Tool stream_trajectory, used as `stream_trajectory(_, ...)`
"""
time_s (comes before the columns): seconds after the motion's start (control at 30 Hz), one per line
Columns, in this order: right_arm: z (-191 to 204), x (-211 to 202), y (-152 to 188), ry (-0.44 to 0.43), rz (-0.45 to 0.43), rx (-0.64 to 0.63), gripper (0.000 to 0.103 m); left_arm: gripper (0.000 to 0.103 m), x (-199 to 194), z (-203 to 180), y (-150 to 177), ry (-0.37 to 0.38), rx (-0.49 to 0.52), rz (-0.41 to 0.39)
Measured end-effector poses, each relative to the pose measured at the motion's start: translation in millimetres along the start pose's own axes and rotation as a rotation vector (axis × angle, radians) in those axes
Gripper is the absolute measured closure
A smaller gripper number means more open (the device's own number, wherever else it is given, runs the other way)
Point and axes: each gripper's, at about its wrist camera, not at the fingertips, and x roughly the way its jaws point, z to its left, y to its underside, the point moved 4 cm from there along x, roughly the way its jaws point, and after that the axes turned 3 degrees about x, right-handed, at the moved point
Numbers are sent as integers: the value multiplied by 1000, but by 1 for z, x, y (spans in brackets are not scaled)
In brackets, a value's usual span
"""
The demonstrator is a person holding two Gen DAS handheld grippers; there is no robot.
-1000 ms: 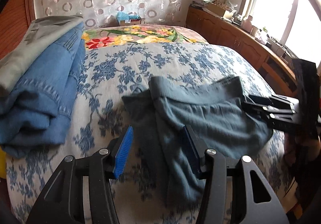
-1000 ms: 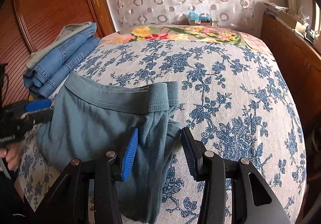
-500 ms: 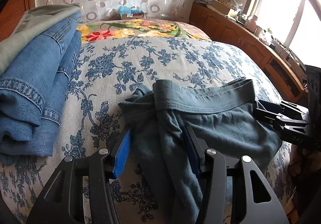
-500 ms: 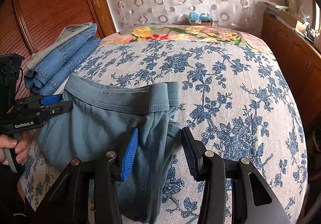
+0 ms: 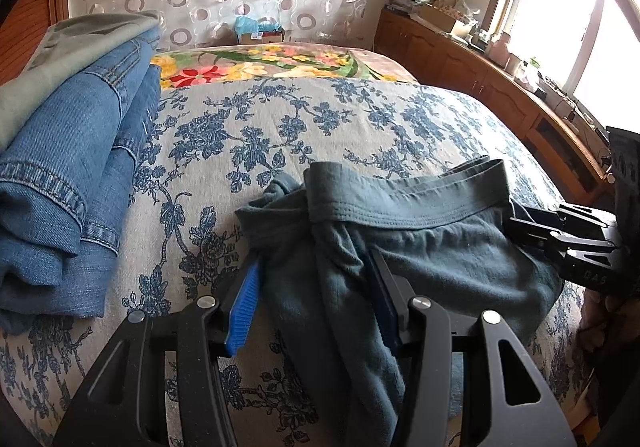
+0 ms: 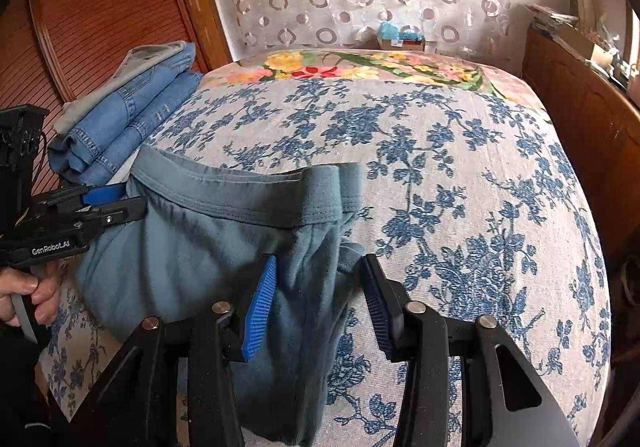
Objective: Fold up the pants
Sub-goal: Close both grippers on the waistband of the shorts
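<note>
Grey-blue pants (image 5: 432, 247) lie bunched on the bed, waistband toward the headboard; they also show in the right wrist view (image 6: 208, 247). My left gripper (image 5: 316, 303) is open, its fingers straddling the left bunched side of the pants. My right gripper (image 6: 320, 299) is open, its fingers straddling the right bunched side. Each gripper shows in the other's view: the right one (image 5: 560, 239) at the pants' right edge, the left one (image 6: 100, 203) at their left edge.
The bed (image 6: 460, 175) has a blue floral cover and a bright flowered blanket (image 5: 260, 65) at its head. A stack of folded jeans (image 5: 68, 175) sits at the left side. A wooden cabinet (image 5: 480, 75) runs along the right, under the window.
My left gripper moved forward onto the pants' left side, so its open fingers now straddle the fabric. The right gripper has stayed in place.
</note>
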Motion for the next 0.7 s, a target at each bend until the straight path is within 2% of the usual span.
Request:
stream_trajectory(0.13, 3, 1, 0, -22, 8, -8, 83, 51, 0, 0, 0, -1, 0, 0)
stream_trajectory(0.33, 4, 3, -1, -21, 7, -9, 84, 51, 0, 0, 0, -1, -3, -2)
stream_trajectory(0.43, 4, 3, -1, -22, 6, -9, 84, 58, -1, -1, 0, 16, -2, -5)
stream_trajectory(0.6, 4, 3, -1, -21, 7, -9, 84, 77, -5, -8, -2, 25, 23, -17)
stream_trajectory(0.7, 4, 3, -1, -22, 7, -8, 84, 83, -9, -10, -3, 22, 30, -30)
